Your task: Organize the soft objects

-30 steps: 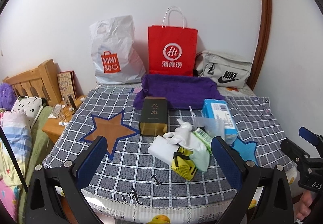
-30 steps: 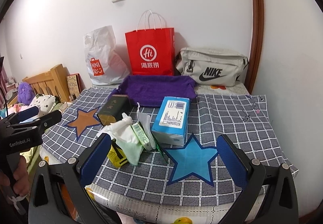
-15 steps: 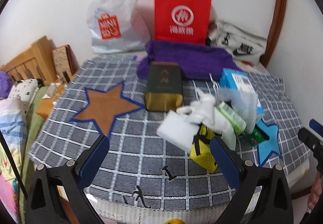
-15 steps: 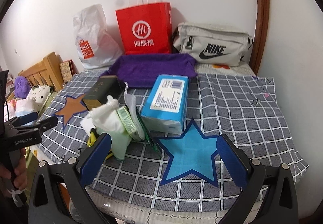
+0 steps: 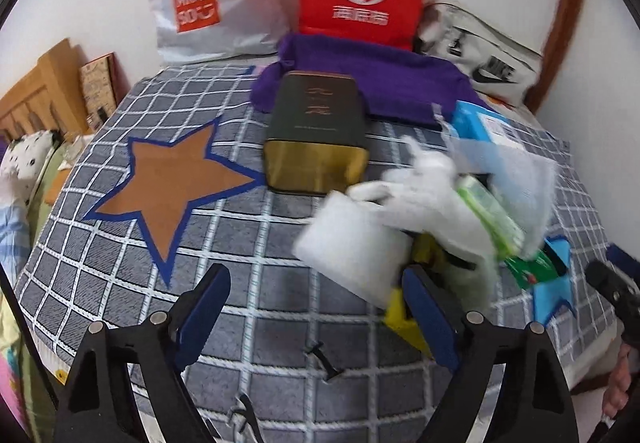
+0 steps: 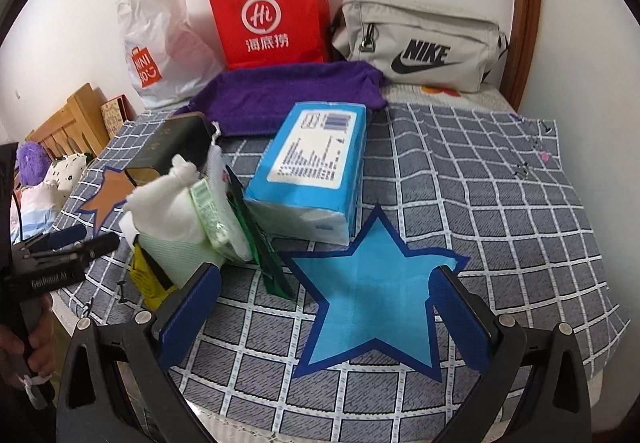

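The left gripper (image 5: 316,307) has its jaws spread, just closing a little with nothing between them; the heap of soft packets (image 5: 432,219) lies just ahead and right of them. The right gripper (image 6: 328,307), jaws wide and empty, hangs over one blue star (image 6: 368,291), the heap ahead-left. So the left is nearer. Beyond: one blue tissue pack (image 6: 316,167), long axis running away, one dark tin (image 5: 320,131), one purple towel (image 6: 288,95).

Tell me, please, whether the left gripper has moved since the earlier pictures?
Yes. The left gripper has come down and closer to the pile: the dark tin looms larger, and its jaws have just been closing, nothing held.
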A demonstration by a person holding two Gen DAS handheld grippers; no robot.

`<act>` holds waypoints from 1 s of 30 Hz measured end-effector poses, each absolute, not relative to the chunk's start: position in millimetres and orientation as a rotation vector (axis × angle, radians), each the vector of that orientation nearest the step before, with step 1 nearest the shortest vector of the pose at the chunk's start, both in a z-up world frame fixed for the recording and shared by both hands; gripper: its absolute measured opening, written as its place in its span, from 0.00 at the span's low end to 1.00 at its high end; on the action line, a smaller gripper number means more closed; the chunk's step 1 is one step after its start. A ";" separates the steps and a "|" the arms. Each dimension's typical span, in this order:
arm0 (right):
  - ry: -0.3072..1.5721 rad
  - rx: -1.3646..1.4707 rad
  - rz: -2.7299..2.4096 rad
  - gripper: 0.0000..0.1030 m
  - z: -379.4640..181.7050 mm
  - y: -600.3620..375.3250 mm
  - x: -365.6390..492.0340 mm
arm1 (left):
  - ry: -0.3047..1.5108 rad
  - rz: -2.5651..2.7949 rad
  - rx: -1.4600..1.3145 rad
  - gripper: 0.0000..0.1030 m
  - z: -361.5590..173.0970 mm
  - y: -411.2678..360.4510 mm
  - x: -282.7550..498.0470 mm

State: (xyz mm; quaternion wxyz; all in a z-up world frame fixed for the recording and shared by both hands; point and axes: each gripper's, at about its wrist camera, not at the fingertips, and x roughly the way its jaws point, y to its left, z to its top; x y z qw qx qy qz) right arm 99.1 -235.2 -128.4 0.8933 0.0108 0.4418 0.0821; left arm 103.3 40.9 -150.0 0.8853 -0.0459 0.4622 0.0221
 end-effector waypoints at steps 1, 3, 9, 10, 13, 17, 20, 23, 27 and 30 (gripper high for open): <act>0.922 0.026 0.170 0.99 -130.9 -235.8 100.3 | 0.968 0.055 -0.099 0.85 -151.9 44.5 106.6; 0.933 0.035 0.172 0.99 -135.7 -237.4 103.7 | 0.977 0.060 -0.128 0.85 -156.6 51.6 112.6; 0.965 0.045 0.170 0.99 -148.4 -240.8 113.3 | 1.007 -0.027 -0.232 0.85 -174.8 55.4 134.1; 0.969 0.047 0.169 0.99 -149.7 -241.5 114.2 | 1.015 -0.034 -0.249 0.85 -179.1 55.8 137.9; 0.973 0.056 0.177 0.99 -152.5 -244.1 116.8 | 1.013 -0.067 -0.304 0.85 -187.4 58.2 146.5; 0.963 0.056 0.235 0.99 -152.6 -242.5 117.0 | 0.991 -0.100 -0.350 0.69 -192.1 61.4 150.7; 0.955 0.056 0.302 0.98 -151.5 -237.9 115.3 | 0.985 -0.138 -0.363 0.56 -192.4 60.3 151.8; 0.950 0.039 0.351 0.88 -151.7 -230.7 113.7 | 0.968 -0.142 -0.336 0.52 -188.5 56.6 150.0; 0.970 0.030 0.367 0.71 -156.3 -227.1 116.5 | 0.963 -0.146 -0.356 0.47 -185.7 65.6 147.4; 0.971 0.047 0.369 0.66 -155.9 -230.5 115.6 | 0.967 -0.151 -0.365 0.47 -186.8 69.9 146.7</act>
